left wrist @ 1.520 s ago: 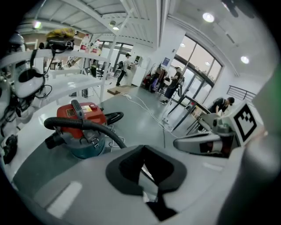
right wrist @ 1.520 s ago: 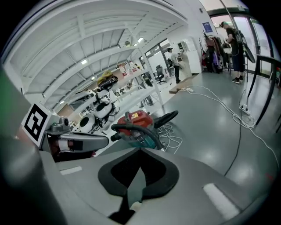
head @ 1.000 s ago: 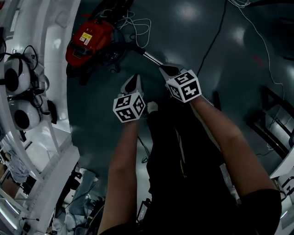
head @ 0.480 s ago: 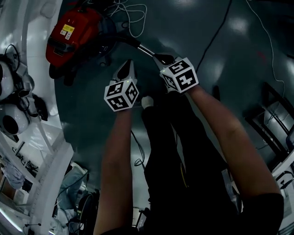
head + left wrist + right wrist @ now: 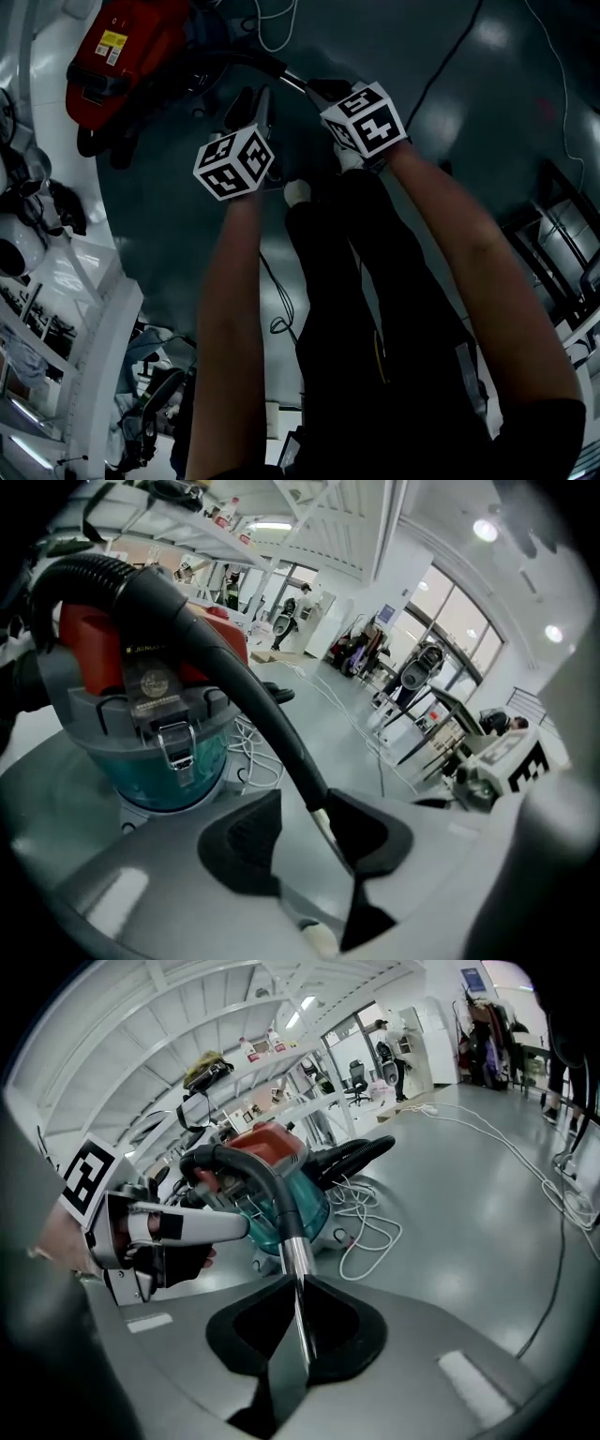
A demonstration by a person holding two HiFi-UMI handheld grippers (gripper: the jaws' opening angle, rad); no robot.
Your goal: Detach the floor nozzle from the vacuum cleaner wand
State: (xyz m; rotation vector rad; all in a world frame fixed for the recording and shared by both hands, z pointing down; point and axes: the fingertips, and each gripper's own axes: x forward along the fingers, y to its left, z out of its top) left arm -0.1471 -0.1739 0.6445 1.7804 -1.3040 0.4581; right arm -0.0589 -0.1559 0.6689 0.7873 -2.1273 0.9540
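At the far left we see the red vacuum cleaner [image 5: 112, 47] standing on the grey floor [image 5: 187, 234]. Its black hose [image 5: 234, 677] curves towards us into the metal wand [image 5: 293, 1252]. Next comes our left gripper [image 5: 298, 810]. Its jaws have just been opening and stand apart, and the wand runs through the gap close to the right-hand pad, not clamped. Just beside it, our right gripper [image 5: 298, 1288] sits over the same wand. Its jaws have just been opening too, only to a narrow slit, and the wand shows in that slit. The floor nozzle we cannot make out. Further right, a dark cable [image 5: 439, 80] crosses the floor.
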